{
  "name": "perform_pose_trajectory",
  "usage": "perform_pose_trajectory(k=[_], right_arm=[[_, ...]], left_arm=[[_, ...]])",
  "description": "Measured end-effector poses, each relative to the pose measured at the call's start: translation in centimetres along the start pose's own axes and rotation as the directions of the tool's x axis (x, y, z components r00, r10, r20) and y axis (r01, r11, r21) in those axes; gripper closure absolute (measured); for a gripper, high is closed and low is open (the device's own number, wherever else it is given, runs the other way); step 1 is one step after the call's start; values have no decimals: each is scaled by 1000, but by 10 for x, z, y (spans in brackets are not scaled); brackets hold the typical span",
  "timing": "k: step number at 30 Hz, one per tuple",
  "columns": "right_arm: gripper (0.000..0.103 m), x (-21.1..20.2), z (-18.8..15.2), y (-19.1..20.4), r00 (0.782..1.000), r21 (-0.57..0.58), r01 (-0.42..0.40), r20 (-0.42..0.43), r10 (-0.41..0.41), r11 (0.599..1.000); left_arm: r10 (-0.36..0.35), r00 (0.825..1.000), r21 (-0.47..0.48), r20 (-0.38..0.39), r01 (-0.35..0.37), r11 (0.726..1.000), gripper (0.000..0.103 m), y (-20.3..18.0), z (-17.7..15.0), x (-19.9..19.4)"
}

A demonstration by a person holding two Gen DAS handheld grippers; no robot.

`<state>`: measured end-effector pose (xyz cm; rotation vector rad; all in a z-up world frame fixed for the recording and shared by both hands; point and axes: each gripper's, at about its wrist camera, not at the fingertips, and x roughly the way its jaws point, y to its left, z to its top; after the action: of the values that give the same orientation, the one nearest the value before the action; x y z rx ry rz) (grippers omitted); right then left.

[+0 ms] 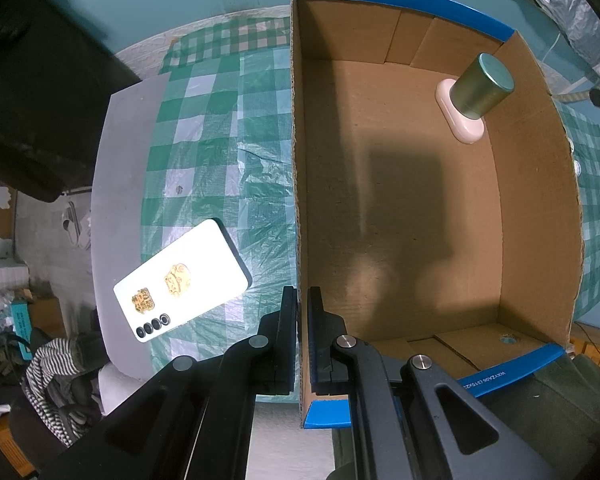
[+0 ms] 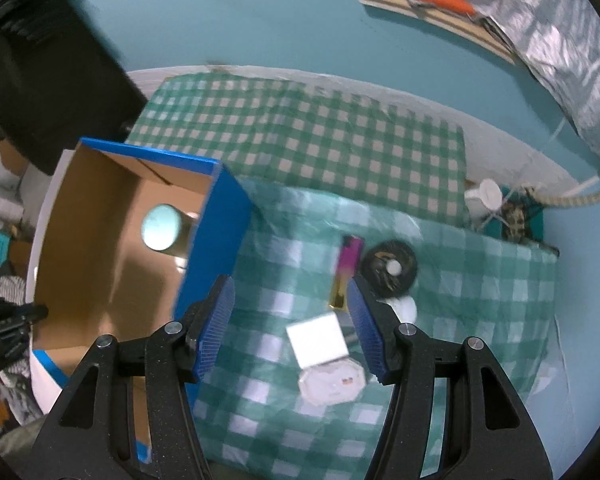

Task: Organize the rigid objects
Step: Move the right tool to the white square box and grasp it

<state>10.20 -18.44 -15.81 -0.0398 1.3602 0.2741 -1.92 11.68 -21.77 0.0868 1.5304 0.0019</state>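
Sorting small hard things into a box on a checked surface.

Left wrist view: the left tongs (image 1: 303, 300) pinch the near wall of the cardboard box (image 1: 298, 184). A green can (image 1: 482, 86) stands far inside on a pink case (image 1: 458, 120). A white phone (image 1: 184, 280) lies left; the blue tape's writing is too small to read.
Right wrist view: the right tongs (image 2: 292, 320) are spread above a white box (image 2: 318, 340), an eight-sided tin (image 2: 332, 382) and a pink lighter (image 2: 348, 272).

Green-white checked cloth (image 2: 300, 136), brown blue-edged box (image 1: 400, 200), gold-green tin (image 1: 482, 84).
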Motion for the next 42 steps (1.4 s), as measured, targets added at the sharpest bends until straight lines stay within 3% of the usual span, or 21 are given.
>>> perform_pose_trajectory(k=[17,20,31,42], right_arm=[[44,64,-44,-36,989,83,-18,-148,30,996],[44,73,-49,-30,986,28,-39,-160,43,999],[44,109,-67,-9,974,-232,22,-216,-73,973],[46,135,-80,-6,963,-277,13,-255,-87,961]], left_arm=[[11,1000,-9,-6,-11,1000,98,-3,-1,-1],[12,1000,-10,-7,-12,1000,98,-4,0,-1],[16,1000,-27,-9,-16,1000,98,-4,-1,-1],[17,1000,-50,-11,-17,999,98,-5,-2,0]])
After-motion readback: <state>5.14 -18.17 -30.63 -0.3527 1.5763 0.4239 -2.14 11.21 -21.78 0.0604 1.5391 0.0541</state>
